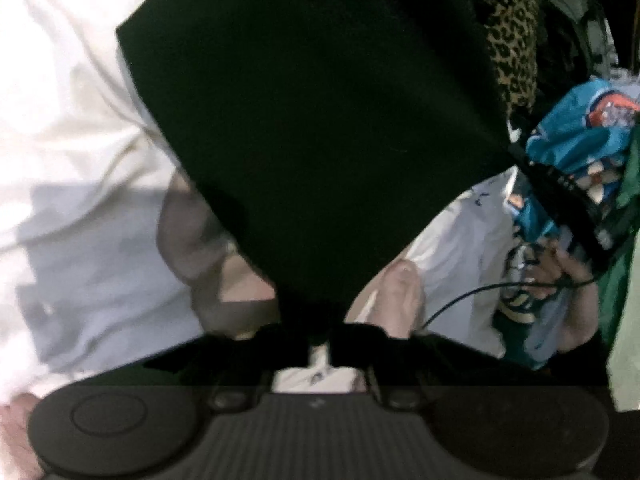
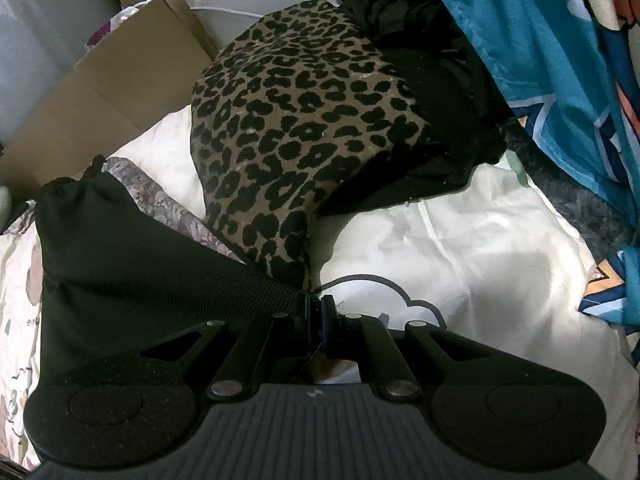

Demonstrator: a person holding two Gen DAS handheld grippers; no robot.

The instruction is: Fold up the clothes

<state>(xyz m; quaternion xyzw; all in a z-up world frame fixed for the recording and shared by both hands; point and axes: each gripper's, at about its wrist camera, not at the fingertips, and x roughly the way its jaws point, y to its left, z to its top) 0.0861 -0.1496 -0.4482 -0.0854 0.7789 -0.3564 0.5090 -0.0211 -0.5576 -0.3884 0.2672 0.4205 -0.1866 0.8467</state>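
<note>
Black cloth (image 1: 304,120) pinched at one corner in the left gripper (image 1: 316,332), jaws closed on it, spreading up toward 12 o'clock and hiding most of that view. Same cloth (image 2: 132,264) clamped along its edge in the right gripper (image 2: 316,312), jaws nearly together, trailing off to 9 o'clock. Held stretched between both above the white bedding (image 2: 460,232). Leopard garment (image 2: 296,120) heaped at 12 o'clock from the right gripper, blue print fabric (image 2: 552,60) at 2 o'clock. Likely mid-fold: corners lifted, ready to double over. Next calls for bringing both corners together evenly, then laying down flat on bare bedding, away from the heap.
</note>
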